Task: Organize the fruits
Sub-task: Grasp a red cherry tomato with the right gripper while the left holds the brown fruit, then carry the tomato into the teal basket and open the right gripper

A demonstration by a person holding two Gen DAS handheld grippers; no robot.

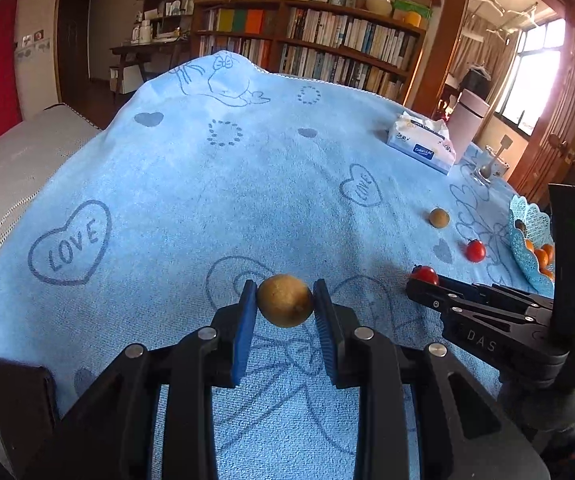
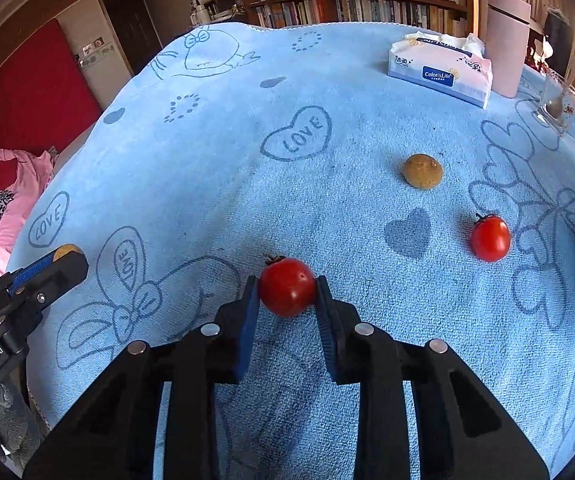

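Note:
My left gripper (image 1: 285, 300) is shut on a round brown fruit (image 1: 285, 301) above the blue towel. My right gripper (image 2: 286, 290) is shut on a red cherry tomato (image 2: 286, 287); that gripper also shows in the left wrist view (image 1: 421, 286) with the tomato (image 1: 425, 274) at its tip. A second brown fruit (image 2: 422, 171) and a second cherry tomato (image 2: 490, 238) lie on the towel ahead, also visible in the left wrist view (image 1: 439, 217) (image 1: 475, 250). A blue lattice basket (image 1: 525, 248) at the right edge holds orange fruits (image 1: 541, 258).
A blue towel (image 2: 247, 184) with heart drawings covers the table. A tissue pack (image 2: 441, 72), a pink canister (image 2: 507, 40) and a glass with a spoon (image 2: 559, 106) stand at the back right. Bookshelves stand behind the table.

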